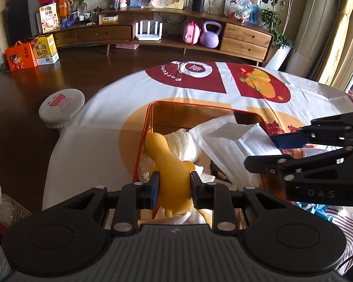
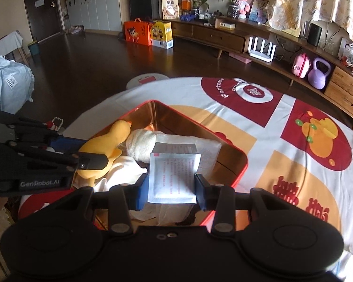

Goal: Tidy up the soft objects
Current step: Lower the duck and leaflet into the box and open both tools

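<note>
While both loads hang over the tin (image 2: pixel 233 164) on the counter (image 2: pixel 282 122), the toy duck (image 1: pixel 174 181) is pinched in the left gripper (image 1: pixel 174 186) and the white packet (image 2: pixel 173 176) in the right gripper (image 2: pixel 171 189). Crowding is judged likely: either could be dropped onto the rim and spill out.

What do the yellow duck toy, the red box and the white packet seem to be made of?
Yellow duck toy: looks like soft plush fabric, matte and rounded, dented where the left gripper squeezes it.
Red box: probably tin; its inner walls shine coppery like a mirror.
White packet: likely thin paper or nonwoven, flat, printed with red text, with a crimped edge.
</note>
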Motion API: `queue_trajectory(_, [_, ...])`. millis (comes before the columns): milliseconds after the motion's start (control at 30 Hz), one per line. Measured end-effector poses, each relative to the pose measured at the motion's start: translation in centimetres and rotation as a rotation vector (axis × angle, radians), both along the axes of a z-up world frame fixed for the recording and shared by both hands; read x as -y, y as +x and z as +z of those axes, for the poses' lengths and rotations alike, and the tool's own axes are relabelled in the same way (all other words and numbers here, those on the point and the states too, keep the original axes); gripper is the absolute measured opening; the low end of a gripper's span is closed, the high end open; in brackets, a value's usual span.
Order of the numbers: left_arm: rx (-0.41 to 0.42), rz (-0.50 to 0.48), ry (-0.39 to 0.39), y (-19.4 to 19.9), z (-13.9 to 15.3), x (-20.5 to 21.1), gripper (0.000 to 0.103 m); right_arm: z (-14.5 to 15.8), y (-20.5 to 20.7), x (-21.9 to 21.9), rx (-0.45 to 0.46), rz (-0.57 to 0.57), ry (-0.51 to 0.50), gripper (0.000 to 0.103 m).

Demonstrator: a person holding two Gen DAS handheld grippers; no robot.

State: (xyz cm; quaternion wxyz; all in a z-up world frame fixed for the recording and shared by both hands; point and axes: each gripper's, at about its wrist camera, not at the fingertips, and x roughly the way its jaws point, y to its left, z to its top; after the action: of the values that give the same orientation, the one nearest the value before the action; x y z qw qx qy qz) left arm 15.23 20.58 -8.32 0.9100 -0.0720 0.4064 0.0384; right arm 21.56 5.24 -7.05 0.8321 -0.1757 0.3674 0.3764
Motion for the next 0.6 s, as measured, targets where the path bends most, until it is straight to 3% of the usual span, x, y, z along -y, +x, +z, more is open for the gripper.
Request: queue_trajectory(600, [-0.047,0.000,0.022,1.4,-2.2,0.4,0.026,-2.9,1.4,-1.3,-0.052,-0.033,-0.036,0.045])
